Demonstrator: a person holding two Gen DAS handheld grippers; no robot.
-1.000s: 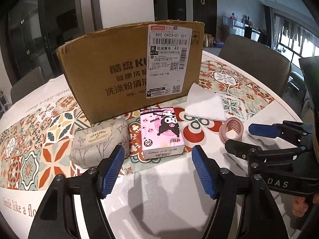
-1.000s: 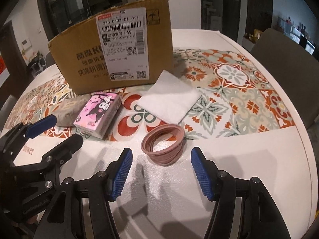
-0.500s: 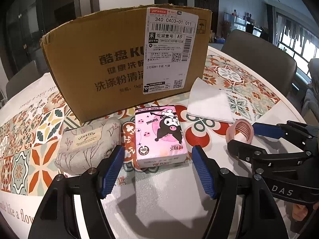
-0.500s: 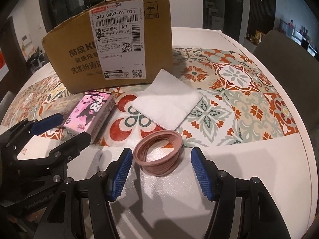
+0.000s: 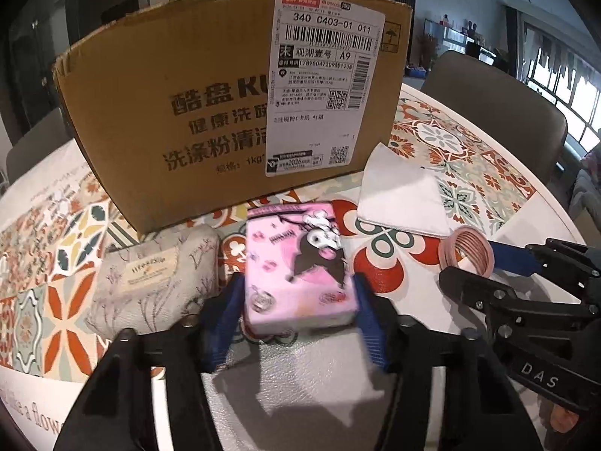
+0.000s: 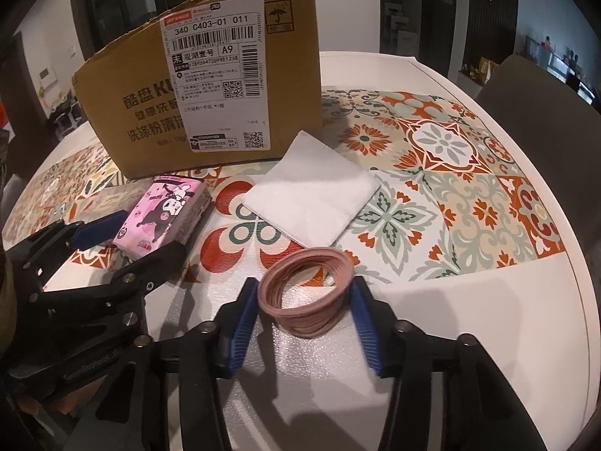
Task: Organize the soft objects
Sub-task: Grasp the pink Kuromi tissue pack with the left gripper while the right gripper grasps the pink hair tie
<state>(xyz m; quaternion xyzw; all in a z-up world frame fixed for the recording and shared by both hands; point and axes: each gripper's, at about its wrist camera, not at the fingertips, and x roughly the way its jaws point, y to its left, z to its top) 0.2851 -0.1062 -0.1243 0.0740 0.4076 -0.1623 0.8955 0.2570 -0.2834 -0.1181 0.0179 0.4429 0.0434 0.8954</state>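
A pink cartoon tissue pack (image 5: 296, 267) lies on the table before the cardboard box (image 5: 210, 112). My left gripper (image 5: 298, 319) straddles its near end, blue pads close to or touching both sides; it also shows in the right wrist view (image 6: 127, 240). A pink bundle of hair ties (image 6: 306, 297) sits between the pads of my right gripper (image 6: 304, 327), the right pad touching it, the left pad just apart. A grey floral tissue pack (image 5: 154, 282) lies left of the pink one. A folded white cloth (image 6: 311, 203) lies behind the hair ties.
The round white table (image 6: 488, 338) carries a patterned tile runner (image 6: 450, 173). The tall box stands at the back, its open top out of sight. A grey chair (image 5: 496, 112) stands at the far right edge.
Both grippers moved forward and their jaws narrowed: the left now flanks the pink tissue pack, the right now flanks the hair ties.
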